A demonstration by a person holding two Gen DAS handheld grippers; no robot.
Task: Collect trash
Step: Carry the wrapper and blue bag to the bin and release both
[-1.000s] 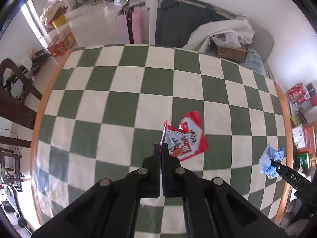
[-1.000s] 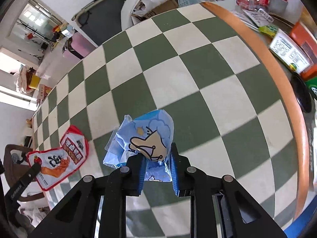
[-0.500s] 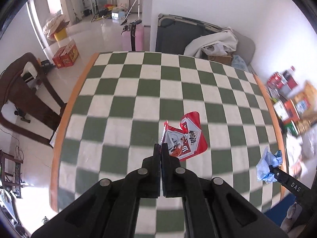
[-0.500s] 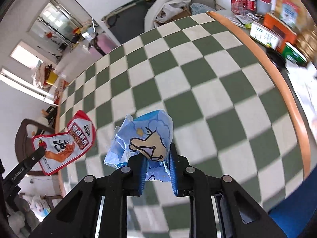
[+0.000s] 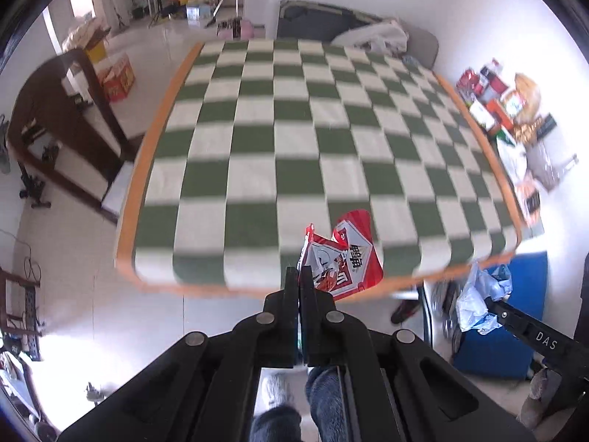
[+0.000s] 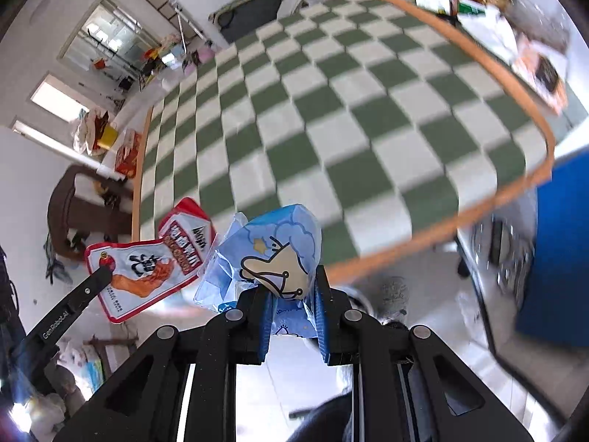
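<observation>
Left gripper [image 5: 300, 276] is clamped on the red snack wrapper [image 5: 340, 258], held just past the near edge of the checkered desk [image 5: 257, 140]. Right gripper [image 6: 291, 294] pinches the blue duck wrapper [image 6: 279, 254], also off that edge, above the floor [image 5: 110, 316].

The bench [image 5: 206, 154] is covered in a green-and-white check and edged in orange, a red-and-white printed wrapper [image 5: 340, 258] and a pale blue wrapper [image 6: 279, 254] with a cartoon duck are seen, and both black tools are fitted with blue pads [image 6: 263, 335].
</observation>
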